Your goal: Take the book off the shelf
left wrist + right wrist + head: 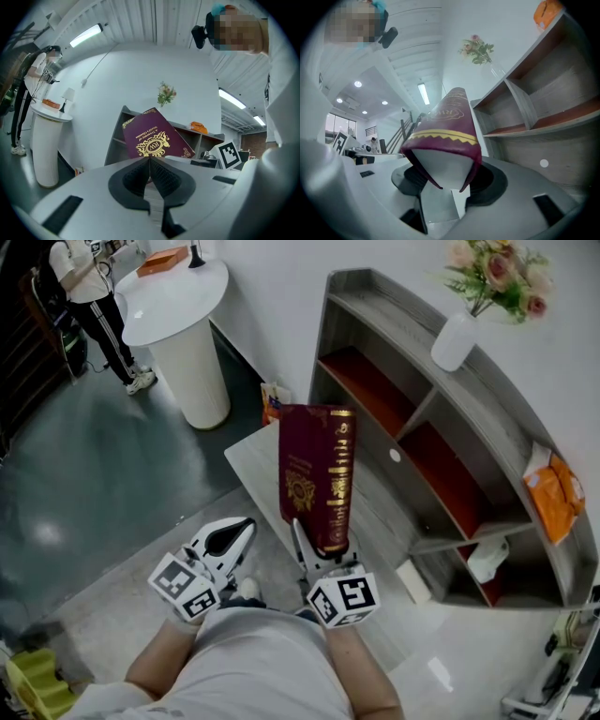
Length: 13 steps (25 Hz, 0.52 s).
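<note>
Gripping thick maroon gilt-embossed book (317,474) upright: right tool (323,551); left tool (242,527) closed, empty.

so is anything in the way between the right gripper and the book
Nothing visible. The right gripper already has its jaws closed on the bottom end of the maroon book, holding it upright in front of the shelf, outside its compartments.
</note>
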{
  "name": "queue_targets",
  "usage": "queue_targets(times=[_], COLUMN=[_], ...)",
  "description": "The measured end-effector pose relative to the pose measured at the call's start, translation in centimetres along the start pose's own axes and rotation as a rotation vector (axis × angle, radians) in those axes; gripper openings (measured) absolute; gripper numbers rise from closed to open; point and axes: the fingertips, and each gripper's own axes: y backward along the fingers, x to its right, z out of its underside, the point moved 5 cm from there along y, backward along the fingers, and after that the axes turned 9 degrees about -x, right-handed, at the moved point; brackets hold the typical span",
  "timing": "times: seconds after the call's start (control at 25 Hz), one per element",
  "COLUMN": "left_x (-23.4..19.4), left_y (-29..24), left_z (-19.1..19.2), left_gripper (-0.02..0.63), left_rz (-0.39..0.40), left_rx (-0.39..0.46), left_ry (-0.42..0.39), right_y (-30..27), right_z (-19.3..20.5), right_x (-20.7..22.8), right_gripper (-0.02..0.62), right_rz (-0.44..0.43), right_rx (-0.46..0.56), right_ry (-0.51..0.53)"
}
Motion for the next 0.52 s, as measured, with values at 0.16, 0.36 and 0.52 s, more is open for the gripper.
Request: queue_targets(times=[0.16,0.36,0.52], left_x=[-0.04,0.05,0.15], left_y=[-0.11,-0.42,-0.63], left_z=[0.01,0.03,0.05], left_gripper=[0.017,0.017,0.017], left_rz=[-0.003,-0.002,-0.003], left_rx=[-0.004,-0.008,-0.013], left_ry=[0.001,0.002,0.003], right_y=[0.05,0.17,0.23], right_z=[-0.05,-0.09,-0.11], right_x=[0.16,0.31,0.42], right_gripper=[0.225,0.225,0.225], right_rz=[0.007,0.013,0.014], right_rx=[-0.001,-0.006,-0.007], right_ry=[0.012,0.03,0.037])
